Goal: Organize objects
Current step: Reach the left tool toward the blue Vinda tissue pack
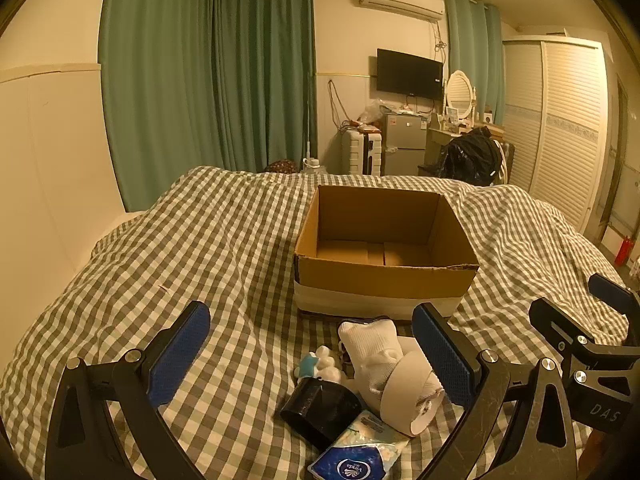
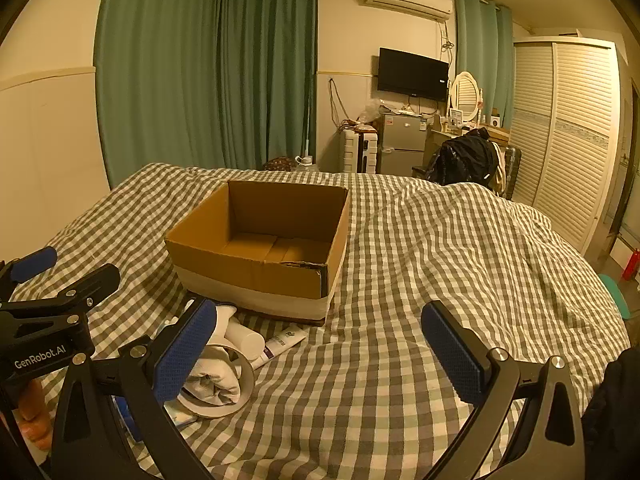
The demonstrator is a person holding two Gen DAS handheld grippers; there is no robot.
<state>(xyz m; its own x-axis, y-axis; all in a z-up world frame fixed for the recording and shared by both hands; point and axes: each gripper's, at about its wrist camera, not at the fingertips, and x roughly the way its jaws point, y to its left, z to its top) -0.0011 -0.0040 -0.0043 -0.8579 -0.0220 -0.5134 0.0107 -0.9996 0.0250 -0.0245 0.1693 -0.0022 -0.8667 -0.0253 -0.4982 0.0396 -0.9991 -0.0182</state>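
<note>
open-topped cardboard box [image 1: 386,280] ahead, small clutter [image 1: 360,384] before it, checked bedspread [image 2: 440,280] bare rightward

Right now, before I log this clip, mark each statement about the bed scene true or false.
1. The brown cardboard box holds several items. False: its visible floor is bare.
2. The left hand-held gripper is open, clamping nothing. True.
3. The black cylindrical cup stands upright. False: it lies on its side on the grey-and-white checked bedspread.
4. The pile of items lies in front of the box, on its near side. True.
5. The right hand-held gripper grips the white-and-purple tube. False: its jaws are open and the tube lies on the bedspread.
</note>
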